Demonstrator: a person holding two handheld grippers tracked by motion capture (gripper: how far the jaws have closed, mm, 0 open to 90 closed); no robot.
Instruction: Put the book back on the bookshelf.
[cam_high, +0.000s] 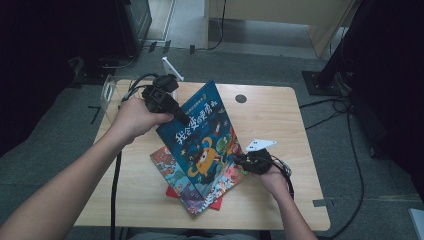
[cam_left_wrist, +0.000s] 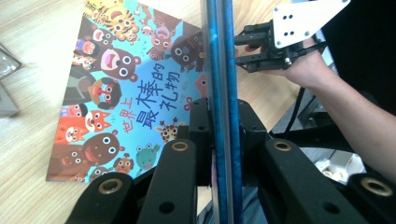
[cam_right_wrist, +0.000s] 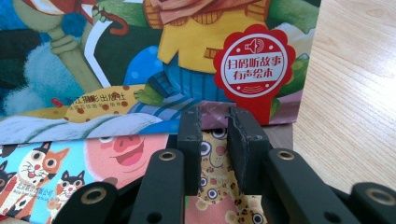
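Note:
A blue picture book (cam_high: 200, 135) is tilted up off a stack of books in the middle of the table. My left gripper (cam_high: 180, 117) is shut on its upper left edge. In the left gripper view that edge (cam_left_wrist: 223, 70) runs upright between the jaws of the left gripper (cam_left_wrist: 223, 107). Under it lies a book with cartoon animals (cam_left_wrist: 116, 93), and a red book (cam_high: 172, 192) peeks out at the bottom. My right gripper (cam_high: 240, 160) stands at the blue book's lower right corner. Its jaws (cam_right_wrist: 215, 116) are slightly apart, tips at the cover's (cam_right_wrist: 187, 56) lower edge, pads not pressing.
The wooden table (cam_high: 280, 125) has bare surface right of the books (cam_right_wrist: 355, 93). A clear plastic stand (cam_high: 107, 90) sits at the back left corner, and a round dark cap (cam_high: 241, 98) at the back. Cables trail from both grippers; dark stands surround the table.

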